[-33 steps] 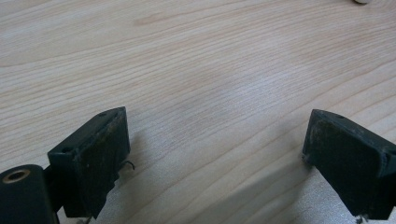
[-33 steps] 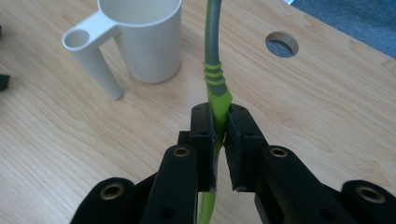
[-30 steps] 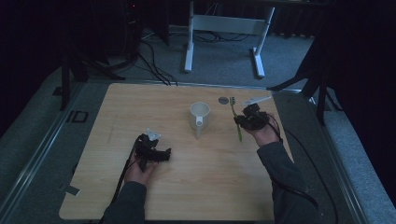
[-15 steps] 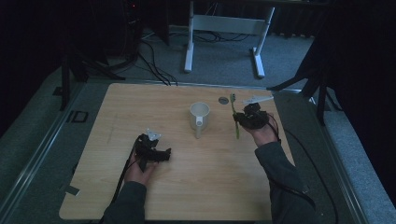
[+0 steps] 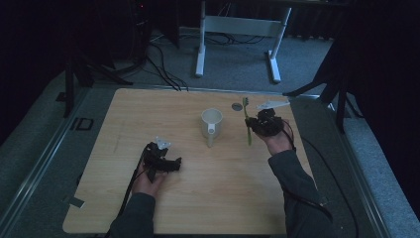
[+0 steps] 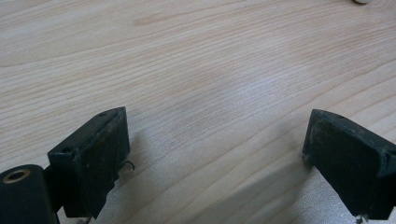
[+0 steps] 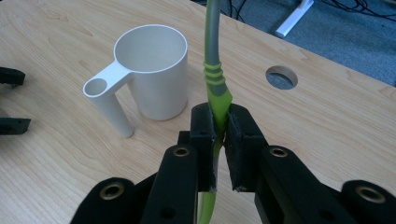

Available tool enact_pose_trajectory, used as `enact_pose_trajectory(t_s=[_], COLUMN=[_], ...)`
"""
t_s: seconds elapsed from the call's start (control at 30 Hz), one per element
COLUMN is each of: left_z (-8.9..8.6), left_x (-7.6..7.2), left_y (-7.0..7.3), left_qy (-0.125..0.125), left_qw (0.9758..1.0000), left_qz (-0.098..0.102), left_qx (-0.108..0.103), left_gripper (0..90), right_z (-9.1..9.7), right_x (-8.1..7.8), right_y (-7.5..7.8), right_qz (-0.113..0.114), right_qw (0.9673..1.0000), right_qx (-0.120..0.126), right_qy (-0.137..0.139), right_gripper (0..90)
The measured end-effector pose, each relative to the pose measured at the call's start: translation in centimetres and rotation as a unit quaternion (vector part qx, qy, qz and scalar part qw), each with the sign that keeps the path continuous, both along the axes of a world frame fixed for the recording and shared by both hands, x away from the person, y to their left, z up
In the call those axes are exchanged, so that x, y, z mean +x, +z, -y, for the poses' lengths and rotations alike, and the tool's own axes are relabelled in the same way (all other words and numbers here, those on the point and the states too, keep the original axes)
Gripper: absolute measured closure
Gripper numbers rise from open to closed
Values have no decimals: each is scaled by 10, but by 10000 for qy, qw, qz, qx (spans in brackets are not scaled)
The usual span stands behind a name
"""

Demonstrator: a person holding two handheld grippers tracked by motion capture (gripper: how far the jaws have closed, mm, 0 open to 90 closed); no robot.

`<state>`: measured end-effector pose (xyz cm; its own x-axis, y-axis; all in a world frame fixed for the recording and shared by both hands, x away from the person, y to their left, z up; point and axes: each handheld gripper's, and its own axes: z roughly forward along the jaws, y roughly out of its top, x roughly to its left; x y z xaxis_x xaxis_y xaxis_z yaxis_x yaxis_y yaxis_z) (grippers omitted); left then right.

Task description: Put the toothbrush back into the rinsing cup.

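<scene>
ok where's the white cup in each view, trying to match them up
High view: the white cup stands mid-table, left of the right gripper.
Left gripper view: not in this picture.
Right gripper view: the cup is upper left, handle toward the camera.
Shared landmark: the green toothbrush clamped in the right gripper, beside the cup.

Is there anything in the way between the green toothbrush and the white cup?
Nothing visible. The right gripper holds the green toothbrush clamped, and bare table lies between it and the white cup.
</scene>
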<state>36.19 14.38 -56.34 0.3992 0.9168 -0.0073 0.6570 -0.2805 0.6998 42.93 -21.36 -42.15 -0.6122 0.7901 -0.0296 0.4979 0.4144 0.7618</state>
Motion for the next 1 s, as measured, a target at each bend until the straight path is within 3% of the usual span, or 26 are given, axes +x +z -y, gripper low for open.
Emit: enact_pose_trajectory(t_s=[0.57,1.0], left_z=[0,0], left_x=[0,0], left_y=[0,0], left_qy=[0,-1], left_qw=[10000,10000], left_qz=[0,-1], left_qx=[-1,1], left_gripper=[76,76], right_z=[-6,-10], right_x=[0,1], right_y=[2,4], right_qz=[51,114], right_qw=[9999,9994], right_qx=[107,322], right_qy=[36,3], right_gripper=[818,817])
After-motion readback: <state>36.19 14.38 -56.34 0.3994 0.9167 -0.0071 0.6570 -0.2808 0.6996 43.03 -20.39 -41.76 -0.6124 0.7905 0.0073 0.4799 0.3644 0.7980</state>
